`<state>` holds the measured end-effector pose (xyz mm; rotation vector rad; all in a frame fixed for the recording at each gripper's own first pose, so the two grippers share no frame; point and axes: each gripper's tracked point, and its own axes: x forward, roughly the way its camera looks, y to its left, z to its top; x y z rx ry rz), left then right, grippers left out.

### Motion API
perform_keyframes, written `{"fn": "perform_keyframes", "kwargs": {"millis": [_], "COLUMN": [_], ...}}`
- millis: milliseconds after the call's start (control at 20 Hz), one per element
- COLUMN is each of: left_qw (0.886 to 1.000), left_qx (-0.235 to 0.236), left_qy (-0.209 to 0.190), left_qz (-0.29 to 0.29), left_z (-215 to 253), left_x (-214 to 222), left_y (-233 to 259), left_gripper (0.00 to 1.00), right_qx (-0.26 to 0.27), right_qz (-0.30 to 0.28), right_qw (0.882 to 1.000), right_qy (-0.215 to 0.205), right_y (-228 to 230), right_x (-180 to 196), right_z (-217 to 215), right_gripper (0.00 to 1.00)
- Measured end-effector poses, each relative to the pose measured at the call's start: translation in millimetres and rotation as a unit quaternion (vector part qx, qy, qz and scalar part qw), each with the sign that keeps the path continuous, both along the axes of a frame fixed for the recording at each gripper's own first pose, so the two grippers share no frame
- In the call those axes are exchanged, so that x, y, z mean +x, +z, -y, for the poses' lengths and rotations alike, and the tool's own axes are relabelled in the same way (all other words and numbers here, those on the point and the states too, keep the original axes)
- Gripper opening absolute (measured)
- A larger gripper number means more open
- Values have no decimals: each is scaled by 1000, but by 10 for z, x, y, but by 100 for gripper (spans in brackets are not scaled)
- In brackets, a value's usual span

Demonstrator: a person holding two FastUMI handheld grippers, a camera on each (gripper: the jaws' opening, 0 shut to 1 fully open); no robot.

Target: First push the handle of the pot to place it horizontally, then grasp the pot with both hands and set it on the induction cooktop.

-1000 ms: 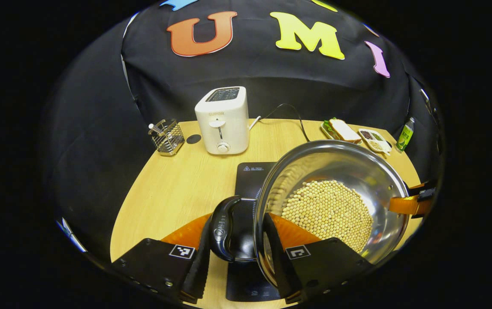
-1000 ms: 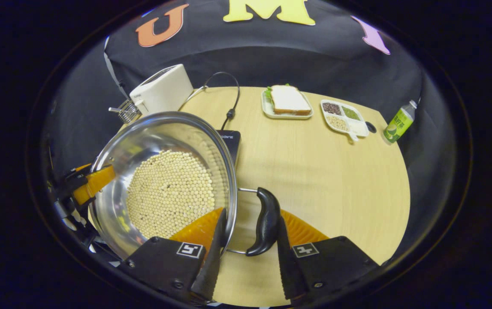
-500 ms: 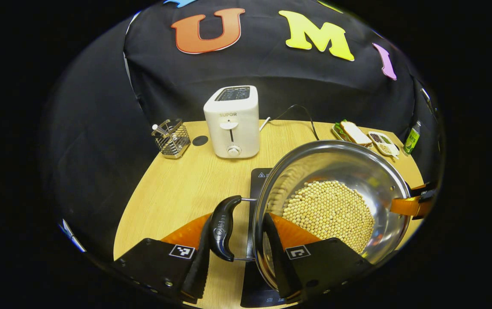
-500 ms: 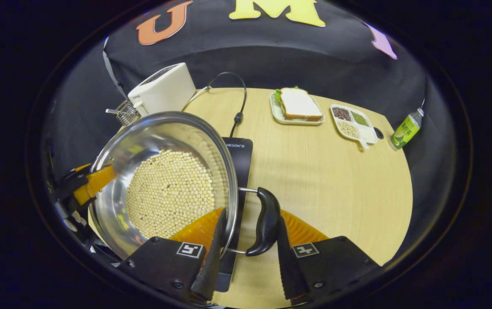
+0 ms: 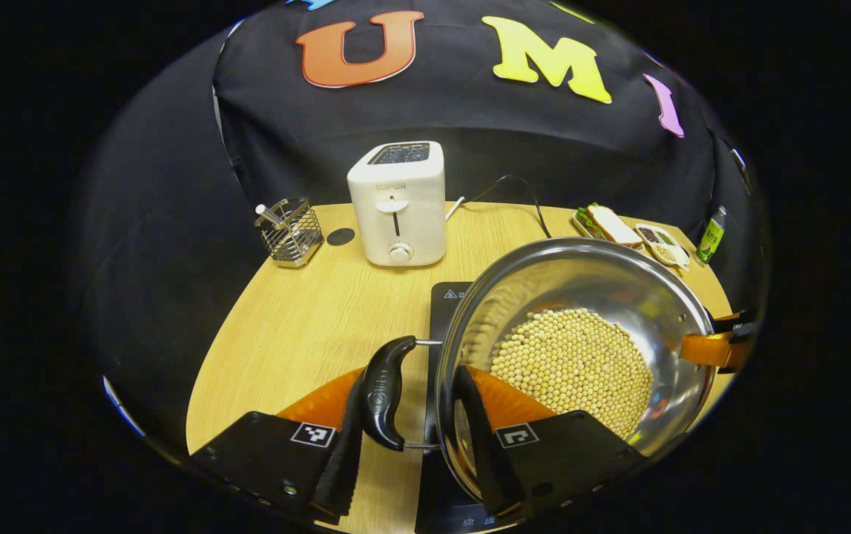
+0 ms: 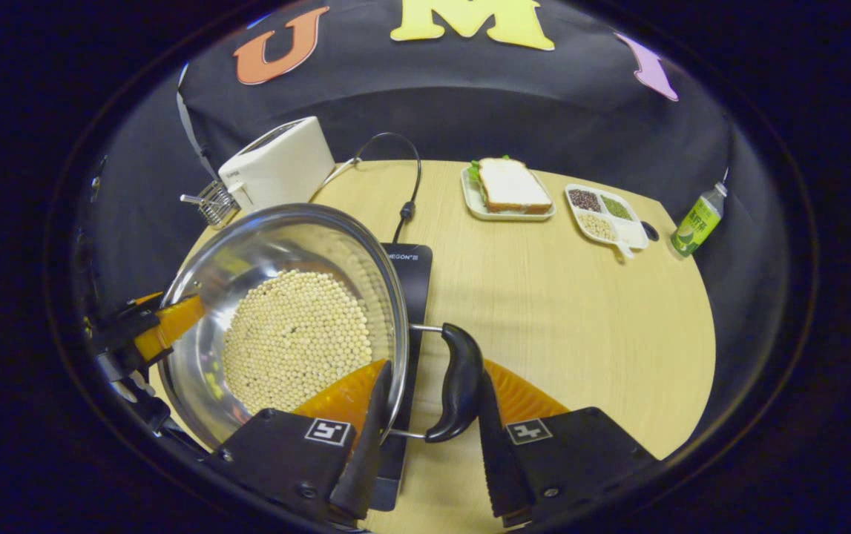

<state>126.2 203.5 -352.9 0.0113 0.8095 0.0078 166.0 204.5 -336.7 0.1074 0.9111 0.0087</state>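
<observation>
The steel pot (image 5: 581,297) of round pale beans (image 5: 570,371) hangs over the black cooktop (image 5: 446,311), with the left gripper (image 5: 410,445) and right gripper (image 6: 429,445) each clamping a curved black handle (image 5: 383,393). The right gripper view shows the cooktop's right edge (image 6: 414,267) and the table (image 6: 581,319).

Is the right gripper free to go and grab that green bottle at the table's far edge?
Probably not now: the right gripper straddles the steel pot's black handle, sharing its load. The green bottle stands far off.
</observation>
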Motion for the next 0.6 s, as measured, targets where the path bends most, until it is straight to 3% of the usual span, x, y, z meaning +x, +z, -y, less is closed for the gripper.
{"fn": "perform_keyframes", "kwargs": {"millis": [500, 600], "left_qw": [1000, 999], "left_qx": [3, 22], "left_qy": [0, 15], "left_qz": [11, 21], "left_z": [3, -75], "left_x": [9, 10], "left_y": [1, 17], "left_gripper": [66, 72], "right_qx": [0, -2], "right_qz": [12, 20], "right_qw": [1000, 1000], "right_qy": [-8, -4], "right_y": [-8, 0], "right_x": [2, 15], "right_z": [3, 4], "right_gripper": [62, 63]}}
